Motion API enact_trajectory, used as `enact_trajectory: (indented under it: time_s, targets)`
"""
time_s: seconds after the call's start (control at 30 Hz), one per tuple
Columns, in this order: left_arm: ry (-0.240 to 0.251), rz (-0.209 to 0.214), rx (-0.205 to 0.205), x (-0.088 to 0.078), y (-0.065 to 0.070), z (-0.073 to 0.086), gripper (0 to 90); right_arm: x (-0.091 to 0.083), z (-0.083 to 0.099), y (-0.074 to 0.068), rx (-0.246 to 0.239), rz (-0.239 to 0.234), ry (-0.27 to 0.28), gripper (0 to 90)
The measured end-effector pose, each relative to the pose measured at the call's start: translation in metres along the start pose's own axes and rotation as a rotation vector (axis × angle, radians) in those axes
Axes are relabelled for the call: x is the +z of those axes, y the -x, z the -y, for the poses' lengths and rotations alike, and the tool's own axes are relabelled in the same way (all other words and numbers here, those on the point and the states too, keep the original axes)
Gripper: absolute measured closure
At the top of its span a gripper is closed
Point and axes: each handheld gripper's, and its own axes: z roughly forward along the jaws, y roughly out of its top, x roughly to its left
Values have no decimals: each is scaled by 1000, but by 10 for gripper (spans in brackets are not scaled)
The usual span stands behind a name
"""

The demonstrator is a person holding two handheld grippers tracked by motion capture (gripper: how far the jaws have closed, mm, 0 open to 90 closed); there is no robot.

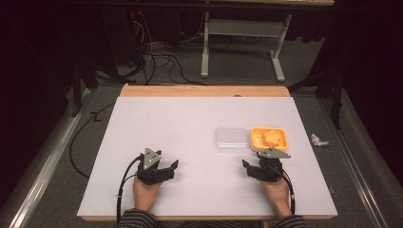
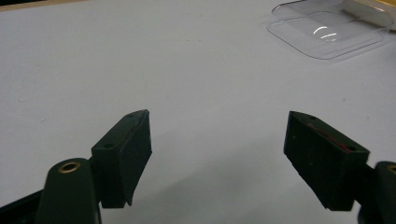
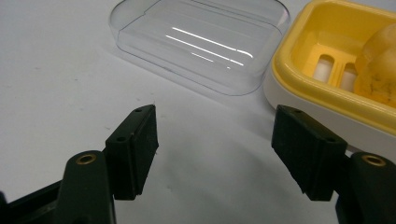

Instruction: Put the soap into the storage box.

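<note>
A yellow soap dish holding a pale orange soap sits on the right part of the white table. A clear plastic lid lies just left of it. My right gripper rests near the table's front, just short of the dish, open with nothing between its jaws. In the right gripper view the right gripper faces the lid, with the dish and soap at the right. My left gripper rests at the front left, open and empty. From the left gripper, the lid lies far off at the upper right.
The wooden far edge of the table runs along the back. A crumpled white scrap lies on the floor to the right. Cables and a stand's legs are on the floor beyond the table.
</note>
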Motion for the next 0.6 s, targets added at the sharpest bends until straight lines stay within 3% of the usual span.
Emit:
enact_trajectory:
  time_s: [0.23,0.6]
  targets:
    - [1,2,-3,0,0,0,240,-3,3,1,20,5,39,316]
    - [3,1,-7,0,0,0,239,-1,2,1,7,0,23,311]
